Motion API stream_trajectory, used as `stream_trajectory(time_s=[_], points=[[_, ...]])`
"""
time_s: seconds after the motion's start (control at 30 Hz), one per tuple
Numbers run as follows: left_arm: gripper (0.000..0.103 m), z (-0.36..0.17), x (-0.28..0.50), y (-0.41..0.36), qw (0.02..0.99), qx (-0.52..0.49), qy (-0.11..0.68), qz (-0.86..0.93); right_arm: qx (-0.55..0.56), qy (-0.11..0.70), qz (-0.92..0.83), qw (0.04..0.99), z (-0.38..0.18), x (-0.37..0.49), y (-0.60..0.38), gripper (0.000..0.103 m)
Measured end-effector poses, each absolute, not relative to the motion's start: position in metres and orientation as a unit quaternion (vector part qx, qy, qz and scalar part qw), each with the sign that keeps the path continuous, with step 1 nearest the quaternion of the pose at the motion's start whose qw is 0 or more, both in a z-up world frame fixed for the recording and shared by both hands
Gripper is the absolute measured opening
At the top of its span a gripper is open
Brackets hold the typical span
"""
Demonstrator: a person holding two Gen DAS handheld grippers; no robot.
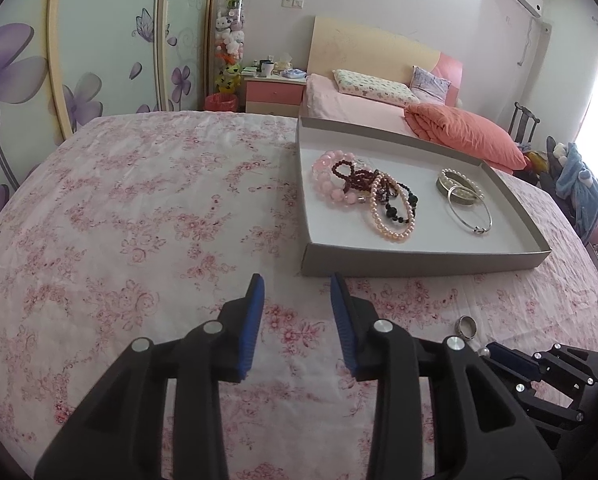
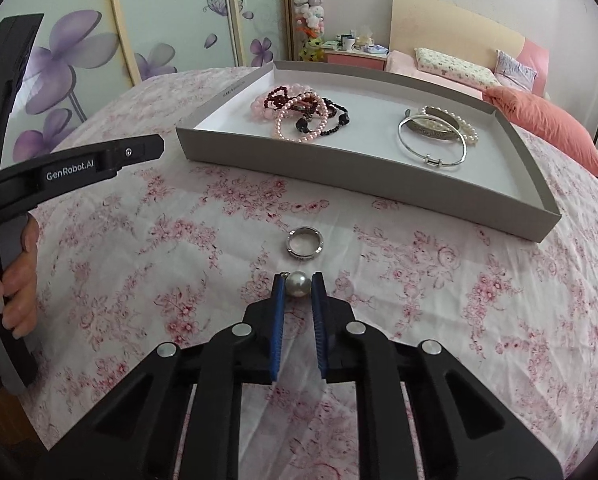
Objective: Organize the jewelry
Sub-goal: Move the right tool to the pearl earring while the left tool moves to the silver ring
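Jaws of the right gripper (image 2: 298, 285) flank the round grey pearl earring (image 2: 297, 286), seemingly touching: hard, light, slippery (grip across its middle). Left gripper (image 1: 297, 286) gapes empty.

Ring (image 2: 305, 245) between pearl (image 2: 297, 286) and tray (image 2: 363, 178)

I note a glossy pearl (image 2: 297, 286), a polished metal ring (image 2: 305, 244), a matt grey cardboard tray (image 2: 339, 174) and a floral printed cloth cover (image 2: 159, 240) with soft creases.
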State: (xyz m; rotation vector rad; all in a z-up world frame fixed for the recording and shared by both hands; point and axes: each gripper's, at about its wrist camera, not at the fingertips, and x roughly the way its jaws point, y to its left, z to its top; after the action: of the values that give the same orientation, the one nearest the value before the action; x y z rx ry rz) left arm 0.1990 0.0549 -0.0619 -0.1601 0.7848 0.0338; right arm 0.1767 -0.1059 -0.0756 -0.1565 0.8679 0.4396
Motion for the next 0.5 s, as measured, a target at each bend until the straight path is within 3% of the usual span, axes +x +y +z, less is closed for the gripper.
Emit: stream_trajectory(time_s=[0.5], points=[[0.045,-0.061,0.194,-0.004,0.917,-0.043,0.392,-0.059,-0.038,0.421,0.057,0.904,-0.077,0.232,-0.202,0.014]])
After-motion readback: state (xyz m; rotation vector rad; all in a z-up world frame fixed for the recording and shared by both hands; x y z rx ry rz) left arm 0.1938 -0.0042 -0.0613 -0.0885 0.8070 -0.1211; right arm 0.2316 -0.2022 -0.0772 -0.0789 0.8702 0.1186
